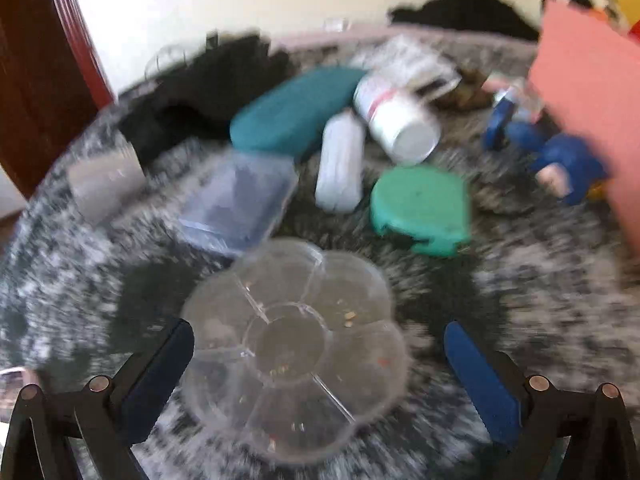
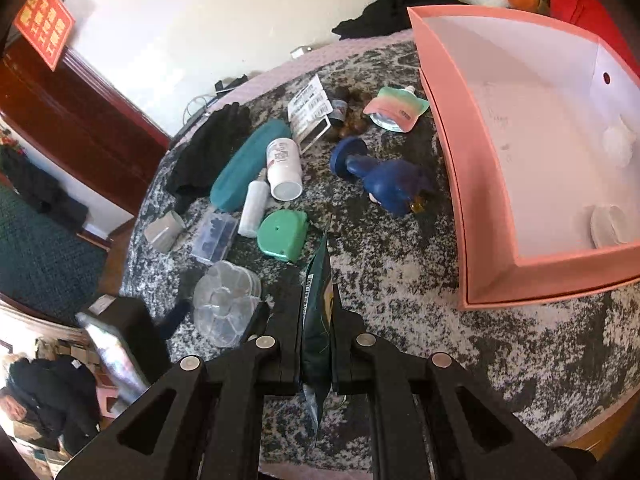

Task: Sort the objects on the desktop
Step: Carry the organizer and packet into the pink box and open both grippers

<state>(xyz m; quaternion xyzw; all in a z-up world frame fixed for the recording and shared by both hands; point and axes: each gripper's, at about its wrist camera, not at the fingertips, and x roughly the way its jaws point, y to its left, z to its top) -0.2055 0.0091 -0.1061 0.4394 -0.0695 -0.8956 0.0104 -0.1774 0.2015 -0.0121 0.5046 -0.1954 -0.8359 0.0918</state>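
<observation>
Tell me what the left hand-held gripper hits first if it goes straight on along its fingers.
Probably the clear flower-shaped plastic organiser tray: it lies between the open left hand-held gripper fingers, directly ahead. The frame is blurred, so depth is uncertain.

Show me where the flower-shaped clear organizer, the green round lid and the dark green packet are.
flower-shaped clear organizer (image 1: 290,346), left wrist view, centre cell.
green round lid (image 2: 282,234), right wrist view, top face.
dark green packet (image 2: 318,300), right wrist view, middle.

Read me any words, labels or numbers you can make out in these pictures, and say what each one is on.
No text here can be quoted.
Red sign on the wall: yellow characters, too small to read.
White bottle: printed label, too blurred.
White card: barcodes and small print, unreadable.
Dark green packet in the right claw: a barcode, digits unreadable.
Pastel pouch: tiny print, unreadable.
</observation>
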